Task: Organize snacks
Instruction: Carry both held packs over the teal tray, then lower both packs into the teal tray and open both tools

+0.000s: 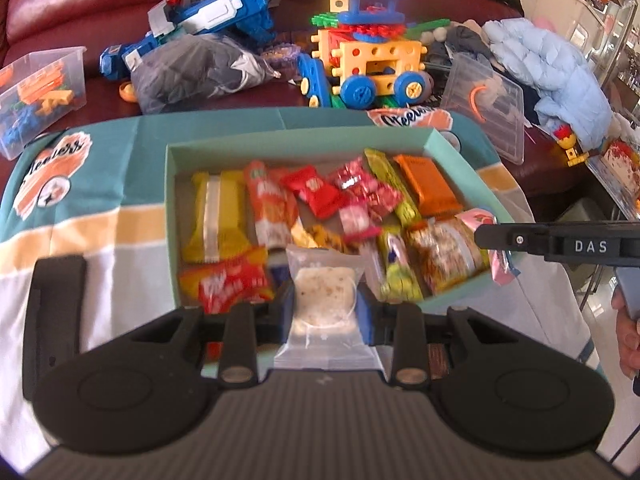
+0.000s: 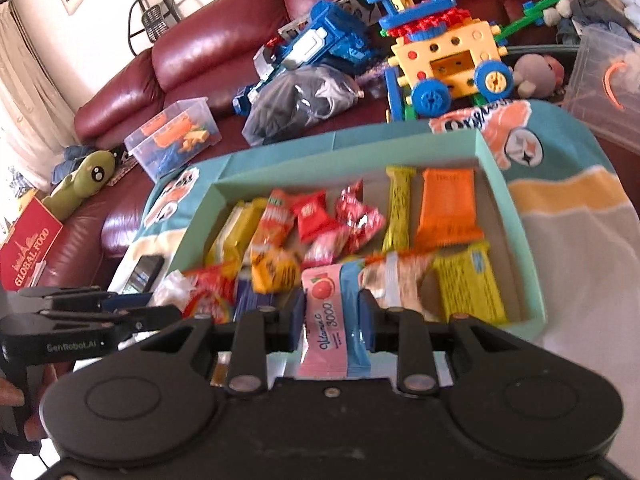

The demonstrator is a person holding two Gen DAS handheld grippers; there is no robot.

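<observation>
Snacks fill the pale green box (image 1: 452,152) ahead of and below both grippers, on a teal, yellow and white cloth (image 1: 100,208) spread over the counter. Behind it a dark red sofa (image 2: 192,52) carries building toys, well apart from the work. In the box the wrappers lie flat and mostly side by side, long axes running away from the grippers, which suggests sorting into rows; the small red candies (image 2: 356,216) in the middle lie jumbled.

The left gripper (image 1: 324,304) is clamped on a clear packet with a pale round cake (image 1: 324,300), over the near wall of the box. The packet hangs between the pads with its long axis running forward, probably held by its sides so it can be laid flat.

The right gripper (image 2: 332,312) is closed on a pink and blue vitamin C sachet (image 2: 328,320), long axis also pointing ahead, over the near edge.
</observation>
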